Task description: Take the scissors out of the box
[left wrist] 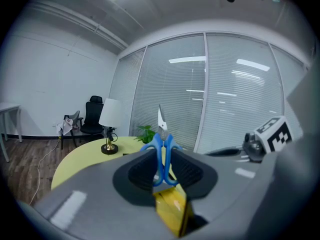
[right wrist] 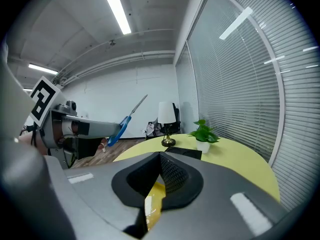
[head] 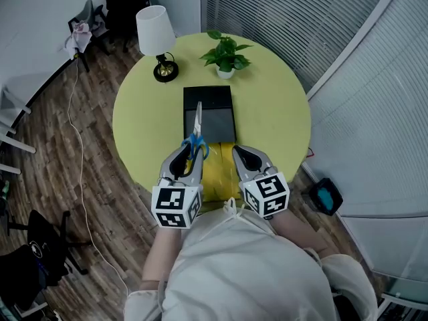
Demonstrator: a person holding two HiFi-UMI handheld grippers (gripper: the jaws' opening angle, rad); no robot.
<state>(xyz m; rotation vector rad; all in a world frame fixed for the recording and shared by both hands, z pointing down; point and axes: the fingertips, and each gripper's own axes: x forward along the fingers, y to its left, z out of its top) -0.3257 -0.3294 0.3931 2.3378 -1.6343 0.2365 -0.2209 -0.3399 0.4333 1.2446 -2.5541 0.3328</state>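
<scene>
The left tool (left wrist: 161, 159) is clenched on the blue handles of the scissors (left wrist: 161, 134). The loops are pinched between its pads and the closed blades stick out ahead and upward. I judge it holds the thick plastic end because that gives the pads purchase and turns the point away from the person. The scissors are lifted clear of the box (head: 221, 116), which lies open and dark on the surface (head: 274, 112) just ahead of the tool, under the blades as seen from above. Beside it, the right tool (right wrist: 160, 156) has its jaws together on nothing, a spare hand for now. Under both tools lies a flat yellow piece (head: 219, 172), possibly the lid. Farther ahead, beyond the box, stand a lamp (head: 155, 32) and a potted plant (head: 225, 53). The lifting-out looks done; what remains is choosing a spot to set the scissors down.
</scene>
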